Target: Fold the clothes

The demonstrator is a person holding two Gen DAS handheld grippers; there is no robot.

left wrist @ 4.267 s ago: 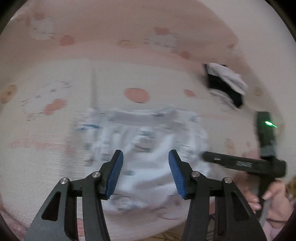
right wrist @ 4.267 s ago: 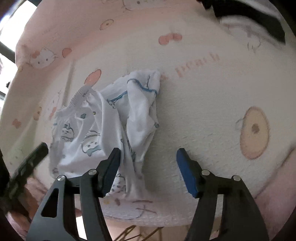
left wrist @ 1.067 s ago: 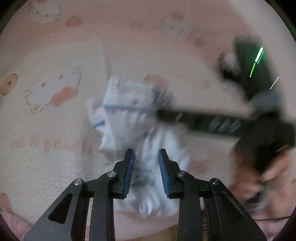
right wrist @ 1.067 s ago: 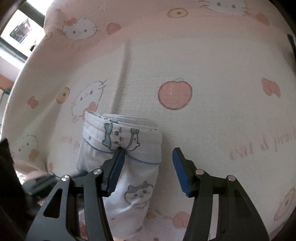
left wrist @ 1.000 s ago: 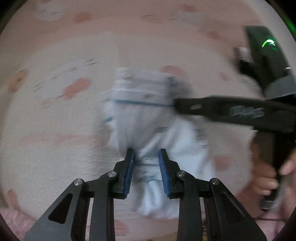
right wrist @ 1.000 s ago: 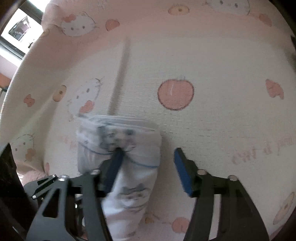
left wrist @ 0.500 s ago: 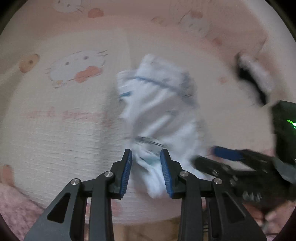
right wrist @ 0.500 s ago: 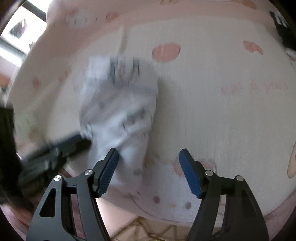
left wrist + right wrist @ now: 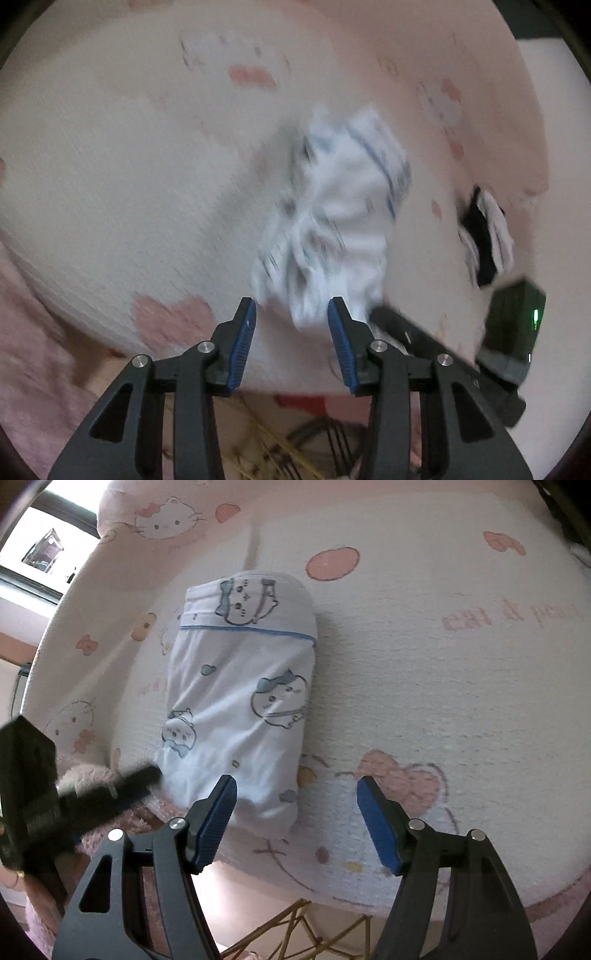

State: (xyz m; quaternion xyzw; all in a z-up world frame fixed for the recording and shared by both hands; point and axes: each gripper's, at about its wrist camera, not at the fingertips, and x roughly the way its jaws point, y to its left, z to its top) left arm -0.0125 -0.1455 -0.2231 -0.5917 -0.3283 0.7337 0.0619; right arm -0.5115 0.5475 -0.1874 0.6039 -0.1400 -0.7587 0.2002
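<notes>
A small white garment with blue cat prints (image 9: 243, 701) lies folded into a long narrow strip on the pink-and-cream cartoon-print blanket (image 9: 443, 686). It also shows blurred in the left wrist view (image 9: 332, 229). My right gripper (image 9: 297, 819) is open and empty, just in front of the garment's near end. My left gripper (image 9: 291, 343) is open and empty at the garment's near end; its body also shows at the left of the right wrist view (image 9: 74, 801). The right gripper's body appears at the right of the left wrist view (image 9: 480, 362).
A black-and-white bundle of clothes (image 9: 484, 236) lies on the blanket to the right of the garment. The blanket's front edge (image 9: 332, 886) runs just under the grippers, with a gold wire frame (image 9: 295, 930) below. Fluffy pink fabric (image 9: 96, 779) lies at left.
My left gripper has opened and let go of the garment's near end, and it has pulled back. The garment now lies still as a narrow folded strip. My right gripper stays open.
</notes>
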